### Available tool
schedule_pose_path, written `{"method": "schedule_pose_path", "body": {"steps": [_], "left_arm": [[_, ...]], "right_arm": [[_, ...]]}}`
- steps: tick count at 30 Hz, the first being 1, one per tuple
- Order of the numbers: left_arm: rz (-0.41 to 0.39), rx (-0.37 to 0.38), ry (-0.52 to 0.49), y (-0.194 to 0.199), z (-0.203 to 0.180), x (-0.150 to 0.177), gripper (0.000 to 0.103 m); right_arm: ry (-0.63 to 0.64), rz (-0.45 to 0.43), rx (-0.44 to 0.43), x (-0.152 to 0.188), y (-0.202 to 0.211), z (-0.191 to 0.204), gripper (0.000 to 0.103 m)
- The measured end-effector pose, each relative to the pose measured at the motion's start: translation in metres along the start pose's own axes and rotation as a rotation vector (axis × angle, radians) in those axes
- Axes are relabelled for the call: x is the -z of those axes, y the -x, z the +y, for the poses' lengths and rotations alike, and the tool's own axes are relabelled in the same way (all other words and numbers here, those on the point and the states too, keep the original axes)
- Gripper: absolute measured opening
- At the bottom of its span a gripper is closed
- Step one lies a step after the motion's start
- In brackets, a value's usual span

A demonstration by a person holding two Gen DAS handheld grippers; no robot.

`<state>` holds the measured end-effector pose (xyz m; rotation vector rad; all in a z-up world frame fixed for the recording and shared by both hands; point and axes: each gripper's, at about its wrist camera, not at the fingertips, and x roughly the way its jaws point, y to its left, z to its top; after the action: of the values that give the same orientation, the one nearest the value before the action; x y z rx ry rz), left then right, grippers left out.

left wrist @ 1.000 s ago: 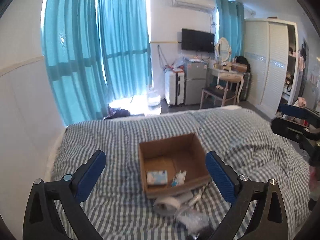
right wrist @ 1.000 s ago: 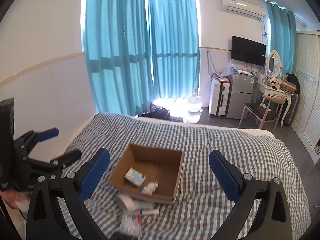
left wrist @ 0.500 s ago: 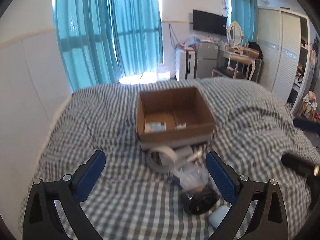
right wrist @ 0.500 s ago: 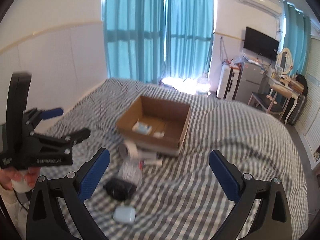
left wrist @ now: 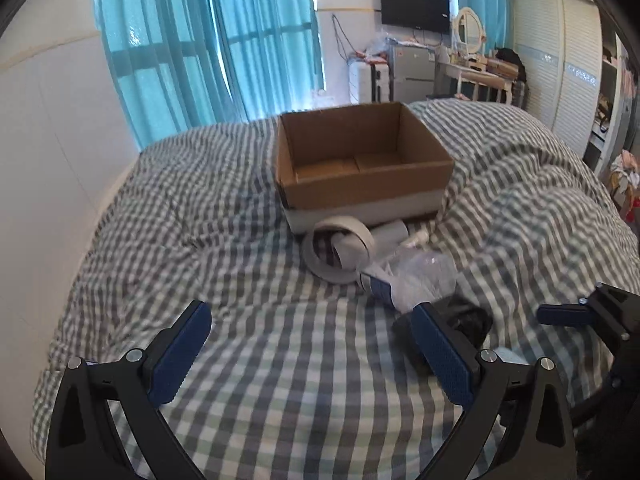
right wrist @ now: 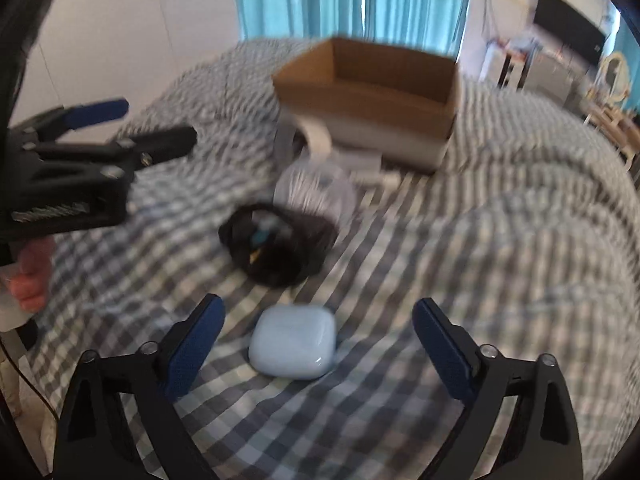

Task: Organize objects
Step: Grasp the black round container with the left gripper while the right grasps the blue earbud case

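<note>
Jaws of the right gripper (right wrist: 316, 338) stand wide and are closing, the pale blue earbud case (right wrist: 293, 340) lying between them on the checked bed (right wrist: 460, 280), untouched by either pad. Left gripper (left wrist: 312, 354) is spread, empty. Beyond the case lie a black bundle (right wrist: 276, 250), a clear bag (right wrist: 316, 196) and a tape roll (left wrist: 338, 254) — all outside the cardboard box (left wrist: 360, 160). Most of the sorting looks undone — the box's visible floor is bare.

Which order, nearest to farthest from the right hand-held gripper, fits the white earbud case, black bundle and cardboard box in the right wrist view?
1. White earbud case: between the closing jaws, untouched.
2. Black bundle: just beyond, slightly left.
3. Cardboard box: farthest, up the bed.
</note>
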<state>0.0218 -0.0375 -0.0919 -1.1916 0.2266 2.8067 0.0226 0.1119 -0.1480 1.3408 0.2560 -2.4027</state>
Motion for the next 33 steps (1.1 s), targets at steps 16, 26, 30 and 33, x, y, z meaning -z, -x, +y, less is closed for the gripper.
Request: {"method": "schedule_pose_path", "body": {"steps": [16, 26, 30, 33], "left_arm": [[0.056, 0.048, -0.011, -0.017, -0.017, 0.007, 0.103], [0.076, 0.086, -0.064, -0.027, -0.042, 0.005, 0.103], [0.094, 0.092, -0.087, -0.036, -0.054, 0.006, 0.103], [0.11, 0.09, -0.114, -0.045, -0.063, 0.009, 0.102]], "right_arm": [[0.043, 0.114, -0.006, 0.008, -0.029, 0.009, 0.051], [-0.016, 0.012, 0.065, 0.004, 0.007, -0.019, 0.051], [-0.073, -0.022, 0.116, 0.001, 0.018, -0.045, 0.051], [-0.105, -0.042, 0.126, -0.001, 0.024, -0.061, 0.051]]}}
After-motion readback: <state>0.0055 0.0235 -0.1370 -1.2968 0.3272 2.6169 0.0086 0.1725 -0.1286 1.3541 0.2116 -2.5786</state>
